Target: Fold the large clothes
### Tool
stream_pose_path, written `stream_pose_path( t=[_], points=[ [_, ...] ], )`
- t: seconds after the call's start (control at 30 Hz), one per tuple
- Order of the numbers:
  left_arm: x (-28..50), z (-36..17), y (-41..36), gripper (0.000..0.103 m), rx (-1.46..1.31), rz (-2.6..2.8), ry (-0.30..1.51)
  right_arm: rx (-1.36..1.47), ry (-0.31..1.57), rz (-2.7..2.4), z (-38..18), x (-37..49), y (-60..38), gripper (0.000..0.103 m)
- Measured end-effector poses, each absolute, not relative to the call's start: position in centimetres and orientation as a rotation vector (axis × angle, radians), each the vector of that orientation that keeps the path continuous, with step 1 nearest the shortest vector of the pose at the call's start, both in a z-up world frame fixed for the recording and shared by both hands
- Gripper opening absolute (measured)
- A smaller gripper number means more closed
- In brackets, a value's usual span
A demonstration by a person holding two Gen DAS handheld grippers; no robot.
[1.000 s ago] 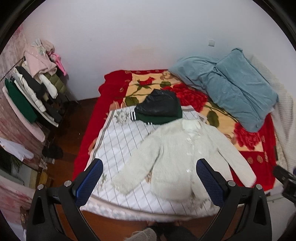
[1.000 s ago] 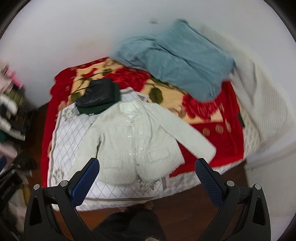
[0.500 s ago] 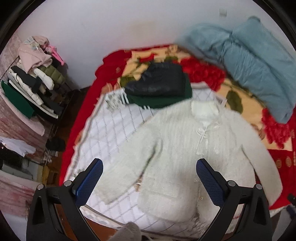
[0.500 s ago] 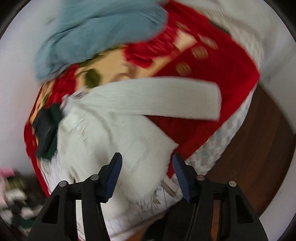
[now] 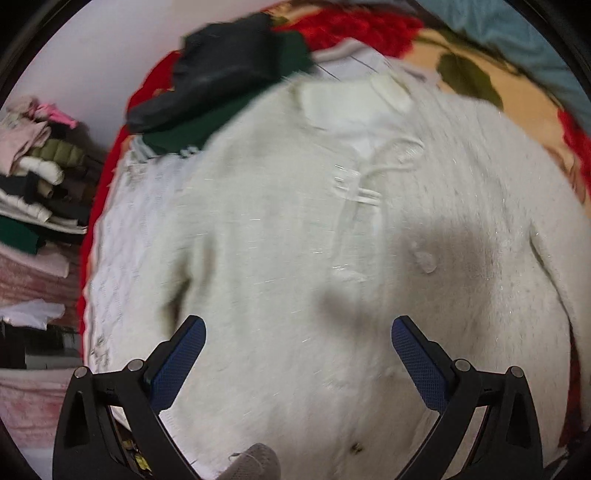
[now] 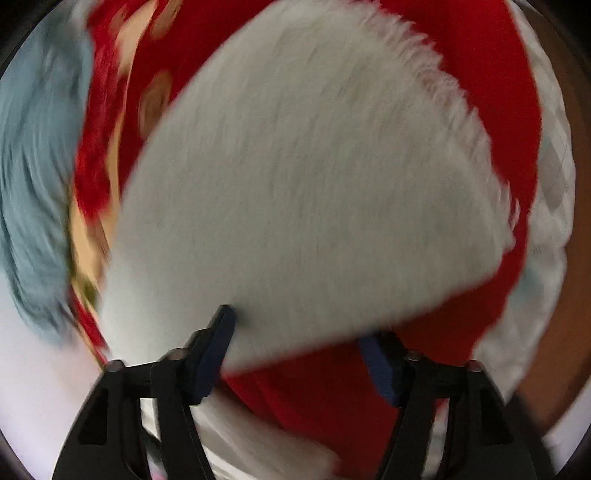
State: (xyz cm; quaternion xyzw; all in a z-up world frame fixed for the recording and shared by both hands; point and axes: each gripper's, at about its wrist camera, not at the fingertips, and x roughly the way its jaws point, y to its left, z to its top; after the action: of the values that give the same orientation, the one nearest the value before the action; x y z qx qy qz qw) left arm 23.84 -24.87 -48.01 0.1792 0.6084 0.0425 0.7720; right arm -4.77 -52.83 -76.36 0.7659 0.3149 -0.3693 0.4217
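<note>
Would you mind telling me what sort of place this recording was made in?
Most likely a bedroom at home: a white fluffy jacket lies spread on a bed with a red floral blanket, and clothes are piled on a rack beside a plain wall.

A fluffy cream-white jacket [image 5: 295,229] lies spread flat, front side up, on a bed.

Its collar points to the far end and its hem to the near edge. The front opening runs down the middle, closed, with pale fastenings and a round button. One sleeve [image 5: 162,280] slants out to the near left over white quilted cloth. The other sleeve [image 6: 314,184] stretches out on the right over red cloth, its fuzzy cuff spread flat.
</note>
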Motion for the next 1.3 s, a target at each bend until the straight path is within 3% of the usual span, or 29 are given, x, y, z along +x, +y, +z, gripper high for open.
stream_pose_path(
  t=[0.03,0.07,0.2,0.27,0.37,0.43,0.47,0.53,0.93,1.1,1.3],
  points=[
    [24.2,-48.8,-25.5,0.103,0.387,0.079,1.322,1.91,0.737,-0.981,-75.7,-5.2,-53.0,0.013],
    [24.3,-49.2,-26.0,0.103,0.382,0.064,1.321,1.906,0.665,-0.999,-75.1,-5.4,-53.3,0.011],
    [24.8,-50.5,-27.9,0.103,0.373,0.028,1.298,1.812,0.705,-0.97,-75.8,-3.3,-53.9,0.014],
    [24.9,-51.5,-28.0,0.103,0.354,0.026,1.32,1.859,0.689,-0.943,-78.4,-2.4,-53.9,0.027],
    [24.9,-52.6,-27.8,0.103,0.33,0.035,1.35,1.856,0.627,-0.966,-79.0,-1.1,-54.2,0.036],
    [25.0,-53.0,-27.6,0.103,0.325,0.039,1.353,1.849,0.608,-1.005,-78.2,-0.2,-54.0,0.03],
    [25.0,-53.3,-27.2,0.103,0.325,0.042,1.351,1.834,0.6,-1.042,-77.8,0.2,-53.6,0.012],
    [25.5,-53.5,-26.6,0.103,0.319,0.049,1.352,1.804,0.596,-1.063,-76.1,1.3,-53.7,0.009],
    [26.7,-52.3,-18.2,0.103,0.191,0.159,1.35,1.272,0.57,-0.879,-57.1,8.4,-53.6,0.007],
    [26.3,-51.7,-13.8,0.103,0.128,0.222,1.352,1.056,0.632,-0.66,-51.2,18.8,-48.3,0.007],
    [25.3,-51.2,-6.8,0.103,0.058,0.336,1.345,0.834,0.775,-0.327,-49.9,32.1,-34.7,0.007]
  ],
)
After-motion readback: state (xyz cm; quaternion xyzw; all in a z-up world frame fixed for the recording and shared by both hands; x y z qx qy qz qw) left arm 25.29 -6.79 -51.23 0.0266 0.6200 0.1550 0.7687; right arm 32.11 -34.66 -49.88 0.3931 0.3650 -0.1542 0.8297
